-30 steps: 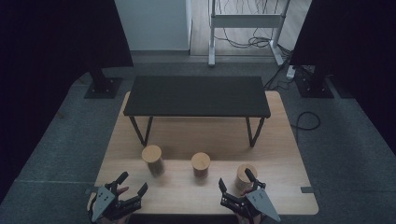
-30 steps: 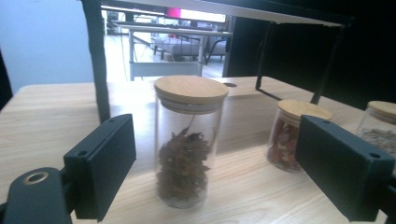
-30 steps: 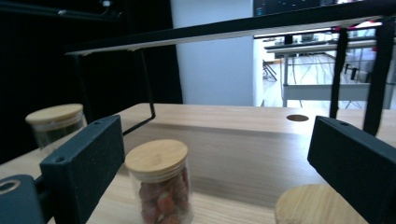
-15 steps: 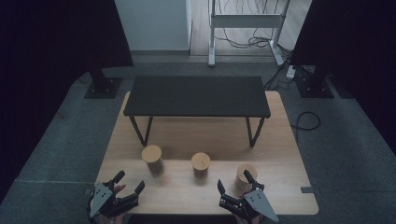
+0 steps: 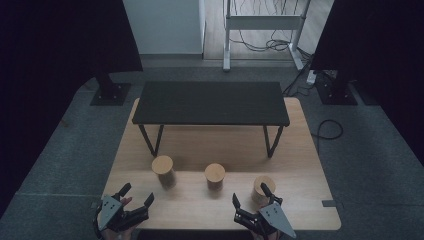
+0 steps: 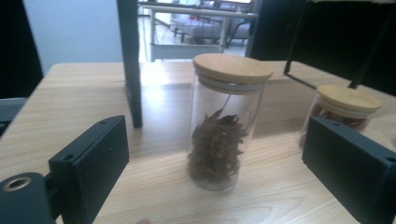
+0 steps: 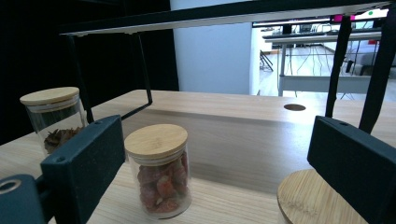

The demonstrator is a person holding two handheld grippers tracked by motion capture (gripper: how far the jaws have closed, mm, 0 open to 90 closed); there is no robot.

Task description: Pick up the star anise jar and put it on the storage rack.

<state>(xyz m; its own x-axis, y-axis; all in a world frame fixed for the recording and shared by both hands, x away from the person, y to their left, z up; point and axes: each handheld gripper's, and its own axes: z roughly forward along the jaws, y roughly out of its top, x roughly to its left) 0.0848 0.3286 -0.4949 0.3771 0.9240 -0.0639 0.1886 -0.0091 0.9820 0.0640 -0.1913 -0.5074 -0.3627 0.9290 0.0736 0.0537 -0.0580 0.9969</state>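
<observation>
Three glass jars with unmarked bamboo lids stand upright in a row along the wooden desk's (image 5: 300,150) near edge, under the front of a black shelf (image 5: 212,102). The tall jar (image 6: 223,121) of dried brown leaves stands toward the near left corner, facing the left gripper (image 5: 135,196). Its jaws have just been opening and stand spread, empty. The right gripper (image 5: 251,196), also spread, sits by the right jar (image 5: 262,187).

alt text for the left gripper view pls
A tall clear glass jar with a round wooden lid, holding brown dried pieces, stands upright on a light wooden table ahead of the open left claw, untouched. A shorter wooden-lidded glass jar of reddish pieces stands to its right, a black metal leg to its left.
</observation>
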